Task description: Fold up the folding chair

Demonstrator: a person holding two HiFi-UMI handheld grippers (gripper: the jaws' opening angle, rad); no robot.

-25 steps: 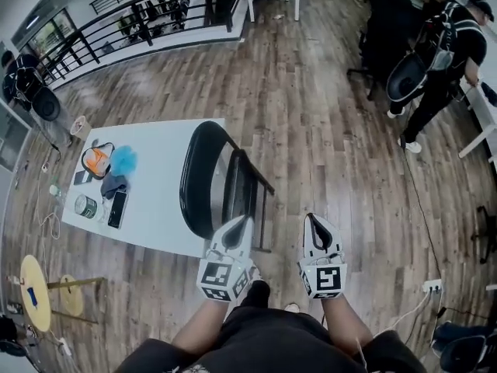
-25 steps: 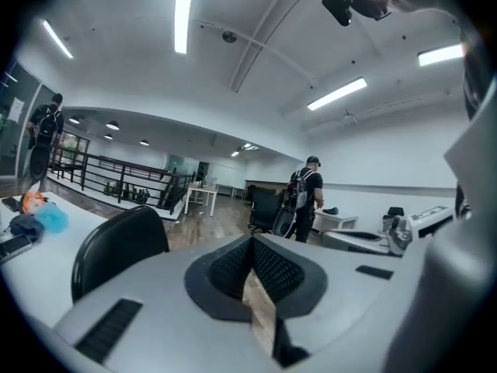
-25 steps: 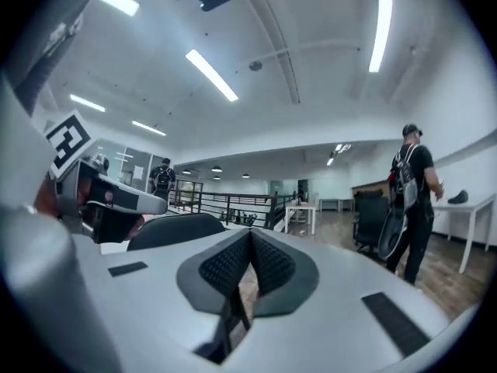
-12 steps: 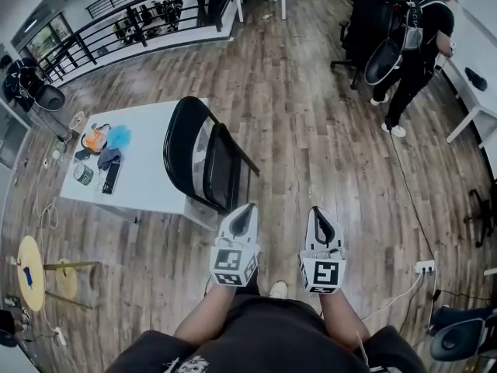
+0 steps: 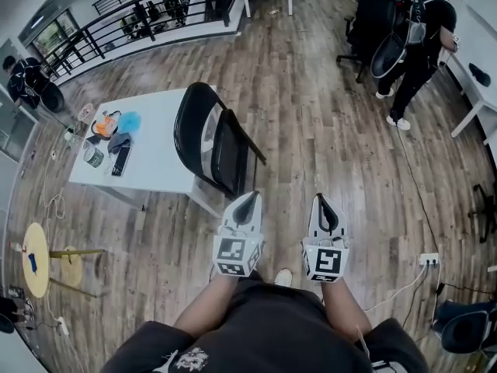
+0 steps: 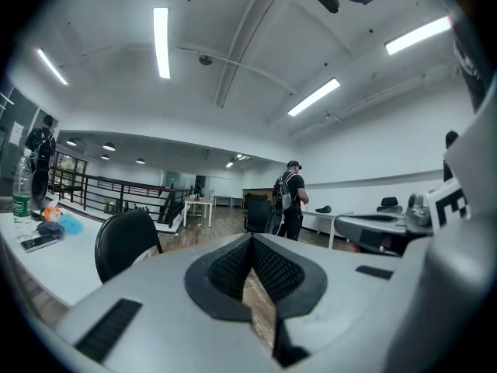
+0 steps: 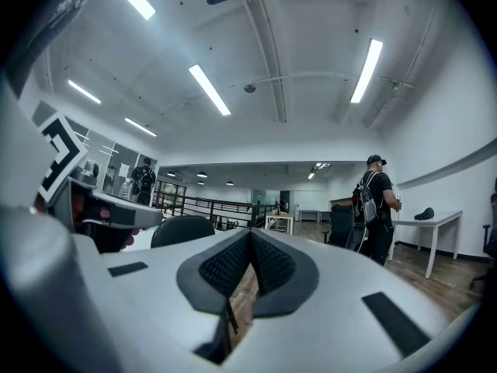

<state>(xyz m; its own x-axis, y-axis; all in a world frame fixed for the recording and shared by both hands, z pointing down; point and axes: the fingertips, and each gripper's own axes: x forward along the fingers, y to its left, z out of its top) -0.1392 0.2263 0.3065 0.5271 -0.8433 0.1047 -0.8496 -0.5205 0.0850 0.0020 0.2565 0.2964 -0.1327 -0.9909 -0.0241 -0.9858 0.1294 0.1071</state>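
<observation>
The black folding chair (image 5: pixel 210 142) stands folded flat and upright against the white table (image 5: pixel 159 158), its rounded back uppermost. Its backrest (image 6: pixel 124 243) shows at the lower left of the left gripper view and as a dark hump (image 7: pixel 182 229) in the right gripper view. My left gripper (image 5: pixel 248 198) is shut and empty, a short way in front of the chair. My right gripper (image 5: pixel 321 200) hangs beside it over the wood floor, also shut with nothing in it. Neither touches the chair.
The table holds an orange pouch (image 5: pixel 106 124), a blue cloth (image 5: pixel 129 120), a tin (image 5: pixel 94 156) and a phone (image 5: pixel 121 160). A person (image 5: pixel 419 49) stands at the far right near office chairs (image 5: pixel 369 14) and a desk (image 5: pixel 474 76). A black railing (image 5: pixel 132 18) runs along the back. A power strip (image 5: pixel 428 259) lies on the floor at right.
Both grippers have drawn back from the chair, which now stands farther away and higher in the head view. Their jaws stay shut.
</observation>
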